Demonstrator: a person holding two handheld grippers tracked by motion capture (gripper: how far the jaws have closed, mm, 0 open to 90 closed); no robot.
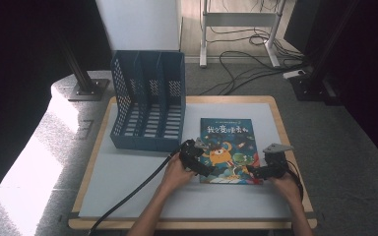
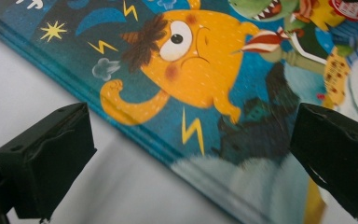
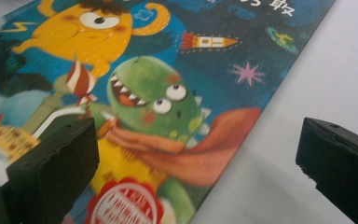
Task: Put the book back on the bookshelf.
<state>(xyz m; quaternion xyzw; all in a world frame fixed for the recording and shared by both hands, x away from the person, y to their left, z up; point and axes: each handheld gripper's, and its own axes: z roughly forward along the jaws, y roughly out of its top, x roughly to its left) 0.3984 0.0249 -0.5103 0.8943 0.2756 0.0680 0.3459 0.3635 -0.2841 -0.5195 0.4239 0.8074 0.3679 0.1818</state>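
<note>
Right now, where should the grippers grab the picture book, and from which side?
Probably the picture book by its near corners: left gripper on the spine edge, right gripper on the open edge. It lies flat, so jaws must straddle an edge; both stand open there.

From the high view, the left black two-jaw gripper (image 1: pixel 195 156) and the right black two-jaw gripper (image 1: pixel 262 171) cover the near corners of the colourful picture book with the orange monster on its blue cover (image 1: pixel 226 142), so its bottom edge is partly hidden. The title characters are too small to read there. In the left gripper view the book (image 2: pixel 200 74) runs off the top and right edges, and its near corner blurs. In the right gripper view the cover (image 3: pixel 168 93) is cut off at top and left; the red round seal (image 3: pixel 126 205) is blurred, its lettering unreadable. The dark blue plastic three-slot file rack (image 1: pixel 150 101) hides the grey tabletop (image 1: pixel 128 182) behind it.
</note>
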